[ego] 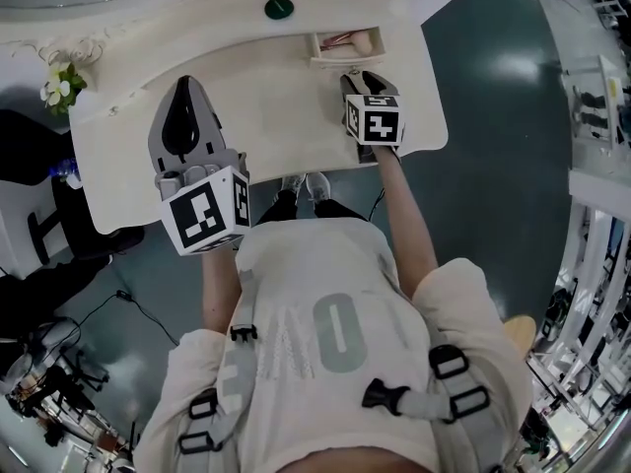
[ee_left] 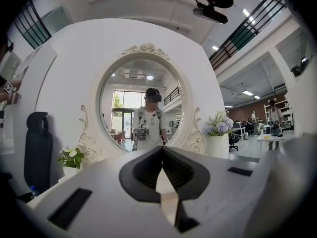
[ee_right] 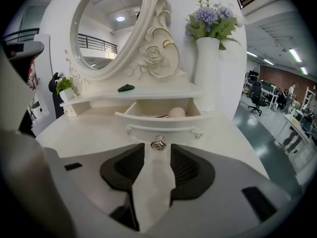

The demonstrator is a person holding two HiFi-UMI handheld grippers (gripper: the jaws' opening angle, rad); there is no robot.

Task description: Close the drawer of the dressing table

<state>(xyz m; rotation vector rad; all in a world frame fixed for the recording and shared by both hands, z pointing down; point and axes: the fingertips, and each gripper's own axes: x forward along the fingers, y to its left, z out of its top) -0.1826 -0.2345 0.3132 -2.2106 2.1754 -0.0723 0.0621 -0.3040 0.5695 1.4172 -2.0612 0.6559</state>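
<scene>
The right gripper (ee_right: 157,150) has its jaws spread, the knob (ee_right: 158,143) of the one drawer (ee_right: 159,121) sitting just at their tips, untouched as far as can be seen. The drawer stands pulled out from the dressing table (ego: 266,106), its front hiding most of the contents; only one pale round object (ee_right: 177,112) shows clearly. The left gripper (ee_left: 162,148), jaws pressed together on nothing, hovers over the tabletop facing the oval mirror (ee_left: 141,105). One white vase (ee_right: 210,68) of flowers stands right of the drawer, and one green object (ee_right: 126,88) lies on the shelf above.
</scene>
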